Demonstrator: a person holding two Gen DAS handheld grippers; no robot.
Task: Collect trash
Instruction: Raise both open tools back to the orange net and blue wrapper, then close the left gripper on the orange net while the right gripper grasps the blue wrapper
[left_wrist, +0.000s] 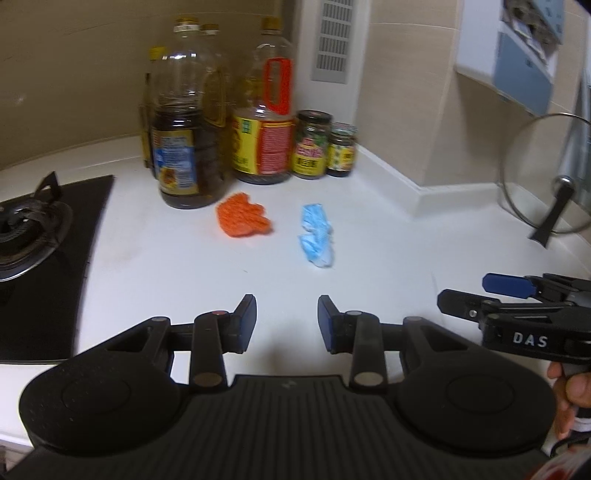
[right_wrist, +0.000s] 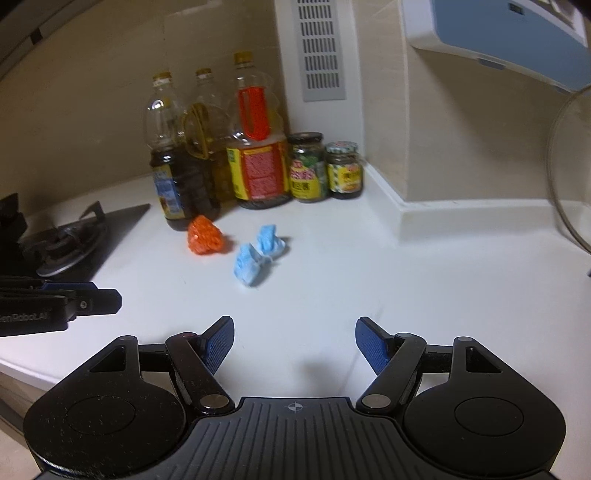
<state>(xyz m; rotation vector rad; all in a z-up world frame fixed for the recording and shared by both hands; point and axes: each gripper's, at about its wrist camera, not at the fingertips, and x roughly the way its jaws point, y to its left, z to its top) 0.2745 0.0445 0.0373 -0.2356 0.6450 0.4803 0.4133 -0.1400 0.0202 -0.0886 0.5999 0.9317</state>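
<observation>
While both jaws gape: two scraps (orange scrap (left_wrist: 242, 215), blue scrap (left_wrist: 316, 236)).

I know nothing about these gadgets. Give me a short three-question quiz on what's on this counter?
1. True or false: the orange mesh wad lies nearer the oil bottles than the blue crumpled mask does.
2. How many small jars stand right of the bottles? A) one B) two C) four
3. Fill in: both the left gripper and right gripper hold ____.

Key: 1 true; 2 B; 3 nothing, both stand open over the white counter.
</observation>
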